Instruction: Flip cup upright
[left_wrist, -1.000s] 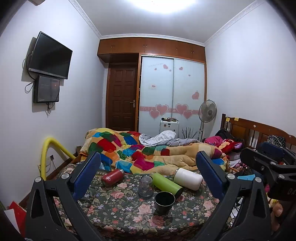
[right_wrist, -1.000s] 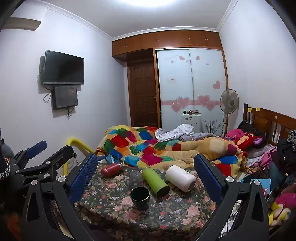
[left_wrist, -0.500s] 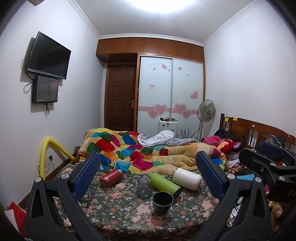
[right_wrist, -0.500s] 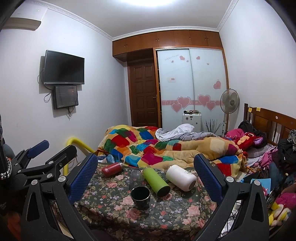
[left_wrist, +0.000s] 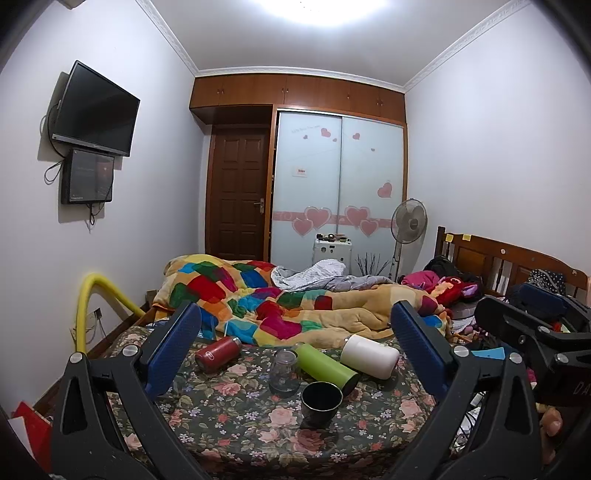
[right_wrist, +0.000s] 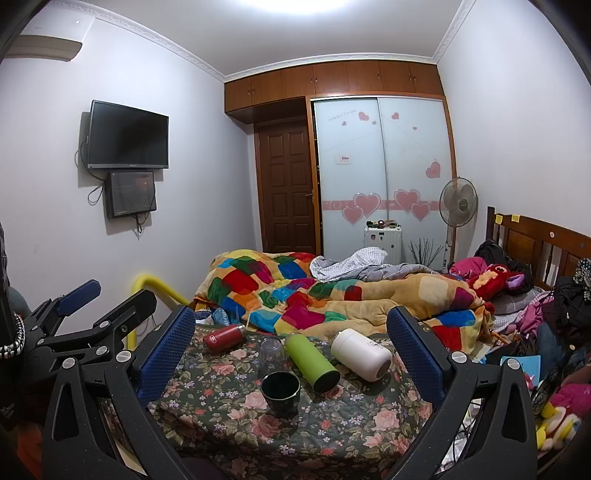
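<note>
Nothing has shifted: spread fingers (left_wrist: 184, 332) frame the floral-cloth counter (left_wrist: 229, 417), dark cup (left_wrist: 320, 398) upright between them, patchwork quilt (left_wrist: 266, 295) beyond.

the left gripper (left_wrist: 293, 343) hangs wide open above the floral cloth (left_wrist: 236, 417). dark cup (left_wrist: 320, 399) stands upright; just behind it, a clear glass (left_wrist: 283, 370) upside down, green bottle (left_wrist: 327, 367) lying beside.
</note>
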